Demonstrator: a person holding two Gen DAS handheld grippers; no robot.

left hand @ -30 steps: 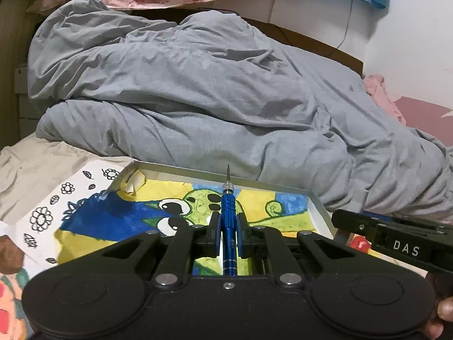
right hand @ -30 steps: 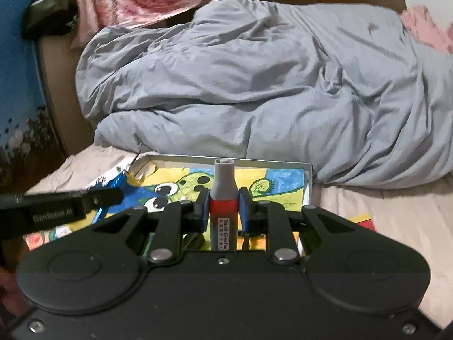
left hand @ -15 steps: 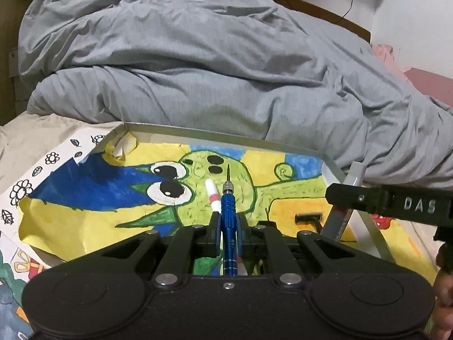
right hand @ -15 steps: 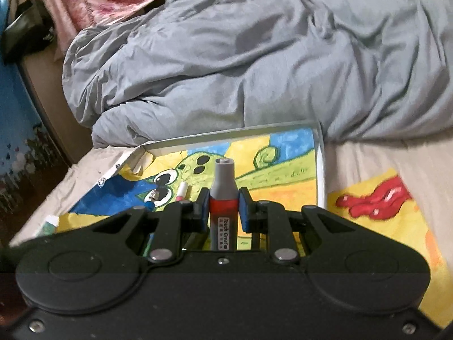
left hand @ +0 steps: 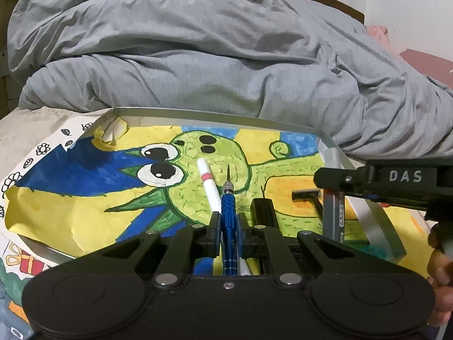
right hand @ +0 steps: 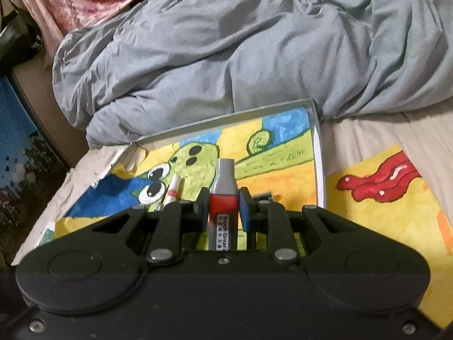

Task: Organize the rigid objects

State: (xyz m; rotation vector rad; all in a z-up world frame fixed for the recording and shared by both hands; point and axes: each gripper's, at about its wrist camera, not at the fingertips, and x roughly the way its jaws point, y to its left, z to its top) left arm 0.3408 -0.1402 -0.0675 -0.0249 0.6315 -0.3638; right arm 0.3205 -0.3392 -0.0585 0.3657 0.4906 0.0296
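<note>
My left gripper [left hand: 228, 228] is shut on a blue precision screwdriver [left hand: 228, 212], tip pointing forward, low over a shallow grey tray [left hand: 215, 114] lined with a green cartoon drawing. A white pen with a red band [left hand: 209, 182] lies in the tray just left of the screwdriver. My right gripper [right hand: 223, 208] holds a grey and red marker [right hand: 223, 195] upright over the same tray [right hand: 317, 153]; its jaws look slightly parted around it. The white pen [right hand: 173, 188] shows at its left. The right gripper's body [left hand: 396, 181] is at the tray's right edge in the left wrist view.
A black razor-like tool [left hand: 308, 198] and a black block [left hand: 263, 212] lie in the tray. A rumpled grey duvet [left hand: 212, 56] fills the bed behind it. Loose painted sheets [right hand: 390, 198] lie on the mattress right of the tray, and a flower drawing [left hand: 36, 155] on its left.
Both grippers have dropped and moved forward over the tray with their objects. The right gripper's jaws appear to have loosened slightly around the marker.
</note>
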